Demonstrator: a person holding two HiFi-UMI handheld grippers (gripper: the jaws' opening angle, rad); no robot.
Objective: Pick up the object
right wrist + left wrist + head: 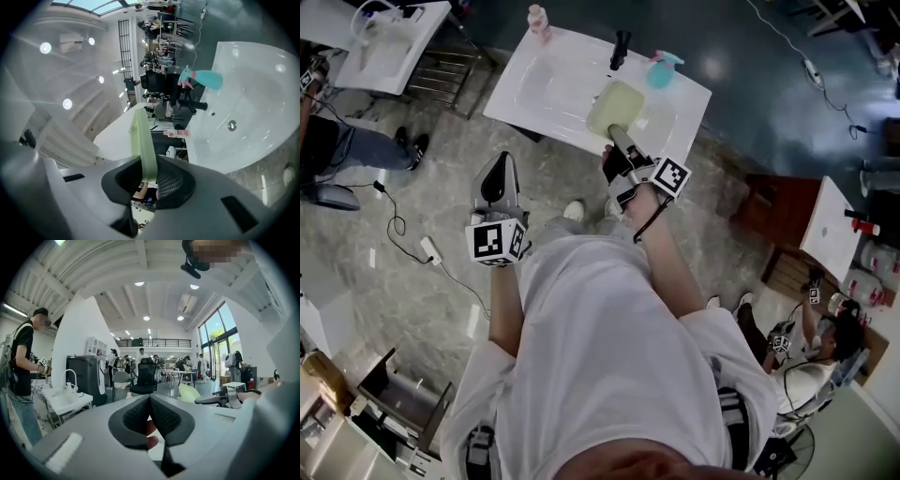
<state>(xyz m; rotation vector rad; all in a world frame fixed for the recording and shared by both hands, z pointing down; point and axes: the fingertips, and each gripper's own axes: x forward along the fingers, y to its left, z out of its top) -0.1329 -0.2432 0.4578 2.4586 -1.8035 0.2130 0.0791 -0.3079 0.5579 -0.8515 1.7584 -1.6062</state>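
A pale green square dish (616, 108) hangs tilted over the white washbasin (546, 82), and my right gripper (616, 136) is shut on its near edge. In the right gripper view the green dish (142, 136) shows edge-on, pinched between the two dark pads, with my right gripper (150, 176) closed on its lower end. My left gripper (498, 167) is held out over the floor to the left of the basin, apart from it. Seen from its own camera, my left gripper (150, 401) is shut with nothing between its pads.
On the basin's far rim stand a black faucet (621, 47), a teal spray bottle (661, 69) and a pink bottle (539, 21). A second white basin (394, 42) stands at the upper left, a seated person (356, 145) beside it. More people and a small table (830, 230) are at the right.
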